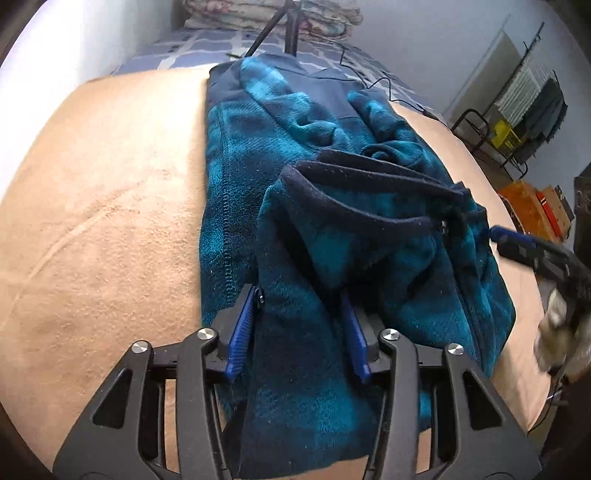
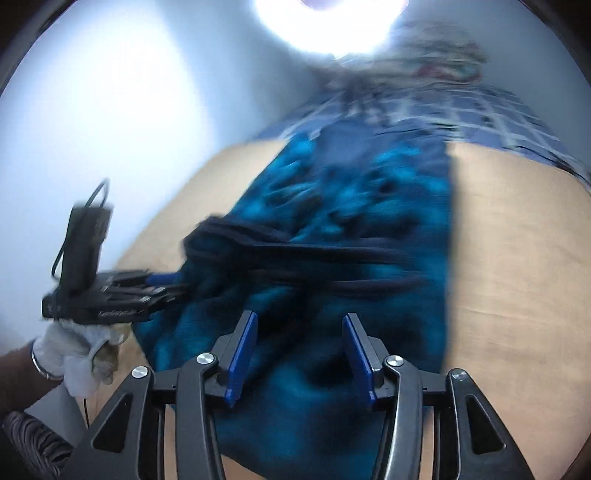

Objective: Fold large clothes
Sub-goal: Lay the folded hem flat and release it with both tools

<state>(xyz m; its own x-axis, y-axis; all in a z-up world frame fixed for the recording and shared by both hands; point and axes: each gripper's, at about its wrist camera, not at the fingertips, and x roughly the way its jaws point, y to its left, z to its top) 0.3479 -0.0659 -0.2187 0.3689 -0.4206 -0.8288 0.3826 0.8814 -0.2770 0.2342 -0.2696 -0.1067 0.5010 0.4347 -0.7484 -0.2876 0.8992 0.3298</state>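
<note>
A teal-and-navy checked fleece jacket (image 1: 332, 229) lies lengthwise on a tan blanket (image 1: 103, 229), sides folded inward into a long strip, its dark collar end rumpled on top.

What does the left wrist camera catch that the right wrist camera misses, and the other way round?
Only the left wrist view shows the room's far side: a drying rack, orange boxes, and a tripod standing beyond the garment.

Only the right wrist view shows a bright light overhead and the white-gloved hand holding the left gripper.

Both show the blue plaid fleece lying on the tan blanket, with a checked bedsheet and folded quilts behind.
</note>
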